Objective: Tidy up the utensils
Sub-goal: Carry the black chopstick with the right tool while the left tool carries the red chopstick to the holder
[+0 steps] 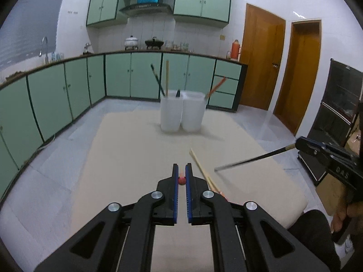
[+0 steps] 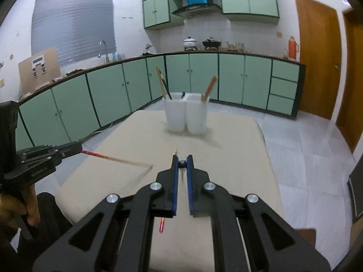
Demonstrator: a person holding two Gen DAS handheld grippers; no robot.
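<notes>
Two translucent white cups (image 1: 181, 111) stand side by side at the far end of the beige table (image 1: 127, 149), also in the right wrist view (image 2: 186, 116). Chopsticks stick up from them. My left gripper (image 1: 182, 167) is shut on a red-ended wooden chopstick (image 1: 182, 180); the right wrist view shows it (image 2: 118, 158) held out over the table. My right gripper (image 2: 182, 158) is shut on a dark chopstick (image 2: 182, 163), seen in the left wrist view (image 1: 251, 158) pointing left. Another wooden chopstick (image 1: 203, 170) lies on the table by my left gripper.
Green cabinets (image 1: 68, 90) line the far and left walls. Brown doors (image 1: 263, 56) stand at the right. A black shelf unit (image 1: 335, 117) is at the far right. The table's edges drop to a grey tiled floor (image 1: 45, 154).
</notes>
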